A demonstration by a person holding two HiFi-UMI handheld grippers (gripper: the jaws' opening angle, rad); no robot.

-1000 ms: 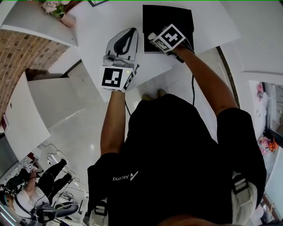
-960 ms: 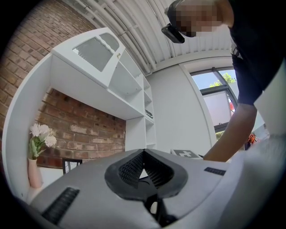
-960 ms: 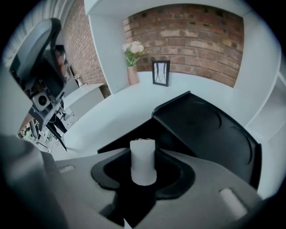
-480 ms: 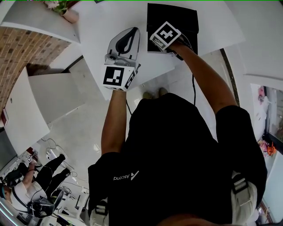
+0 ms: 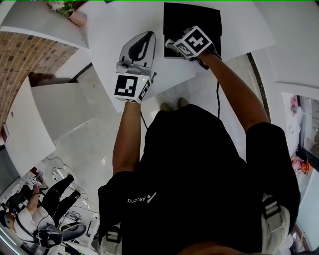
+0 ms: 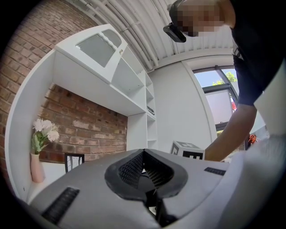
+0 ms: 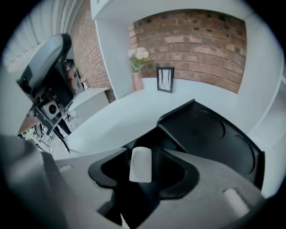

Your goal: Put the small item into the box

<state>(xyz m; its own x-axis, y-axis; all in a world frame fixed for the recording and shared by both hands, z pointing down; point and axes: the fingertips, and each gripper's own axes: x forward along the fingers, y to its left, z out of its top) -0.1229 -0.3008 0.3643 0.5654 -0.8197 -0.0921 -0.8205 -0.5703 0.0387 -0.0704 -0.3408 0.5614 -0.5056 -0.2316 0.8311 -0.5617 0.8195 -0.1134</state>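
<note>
**Operator:** Where do I stand?

**Spotter:** Your right gripper (image 7: pixel 145 151) is at the near edge of the box (image 5: pixel 192 15). Its jaws are opening and already wide. The item (image 7: pixel 140 165), a small white cylinder, stands upright between them with a dark gap on each side, so I judge you are no longer pinching it. It looks to be over the box's near left corner. I cannot tell whether it is resting on anything.

**Operator:** And my other hand?

**Spotter:** Your left gripper (image 5: pixel 143 40) is left of the box, above the table (image 5: pixel 124 20). Its jaws meet at the tips and hold nothing.

**Operator:** What could go wrong?

**Spotter:** There are three risks.
- You are close to the box's edge. If the item is over the rim and not the hollow, it could tip outward and roll away across the table.
- It could cling to one pad. If you pull back fast, you may drag it out of the box.
- If you lift at a slant, a jaw could clip the box wall and shift the box.

**Operator:** Advice?

**Spotter:** Rise straight up, slowly, and check that the item lies inside the box.
</note>
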